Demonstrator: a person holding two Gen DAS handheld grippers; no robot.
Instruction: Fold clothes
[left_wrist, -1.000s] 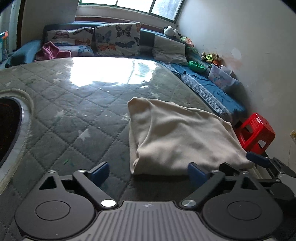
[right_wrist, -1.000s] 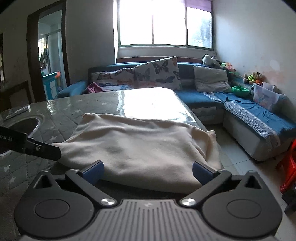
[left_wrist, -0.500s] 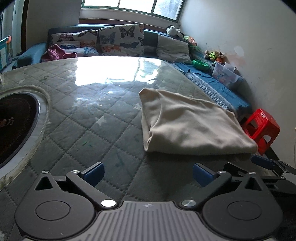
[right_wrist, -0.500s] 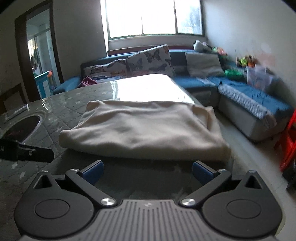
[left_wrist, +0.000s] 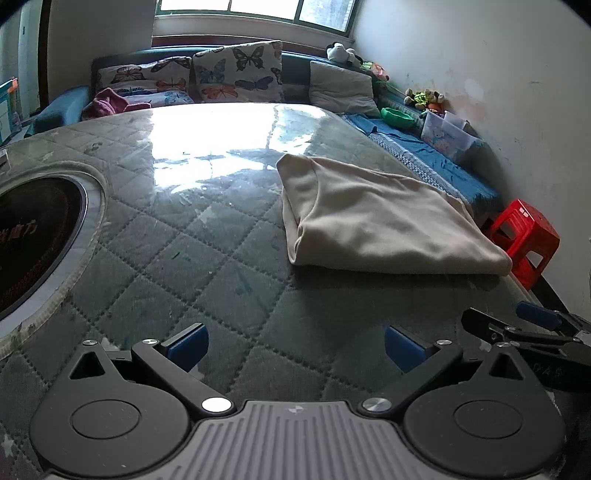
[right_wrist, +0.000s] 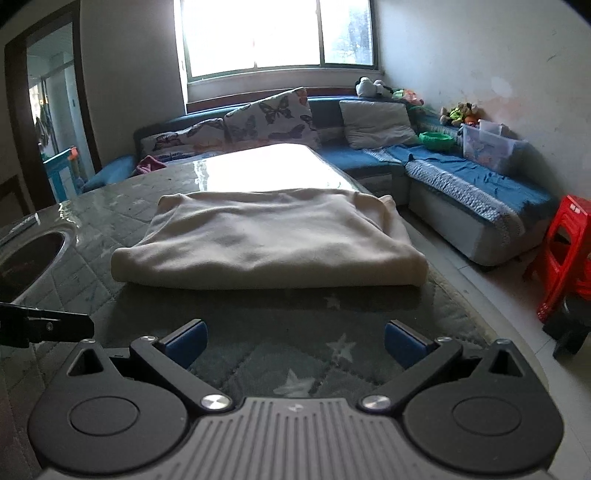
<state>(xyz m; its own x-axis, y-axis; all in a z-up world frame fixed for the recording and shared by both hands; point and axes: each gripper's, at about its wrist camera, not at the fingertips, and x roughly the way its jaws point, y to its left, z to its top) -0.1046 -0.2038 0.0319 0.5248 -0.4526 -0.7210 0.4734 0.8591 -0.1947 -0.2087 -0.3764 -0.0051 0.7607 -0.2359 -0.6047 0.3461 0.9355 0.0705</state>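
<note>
My left claw (left_wrist: 295, 345) and right claw (right_wrist: 293, 341) both gape wide, gripping nothing. The folded cream garment (right_wrist: 273, 240) lies near the table's (left_wrist: 177, 258) right edge, apart from both. Red characters show inside the round inset (left_wrist: 33, 240) at the left edge; I cannot read them.

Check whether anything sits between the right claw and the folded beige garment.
Nothing visible does. Only bare quilted table cover lies between the open right claw and the near edge of the folded beige garment. The left claw sits off to the side, outside that path.
</note>
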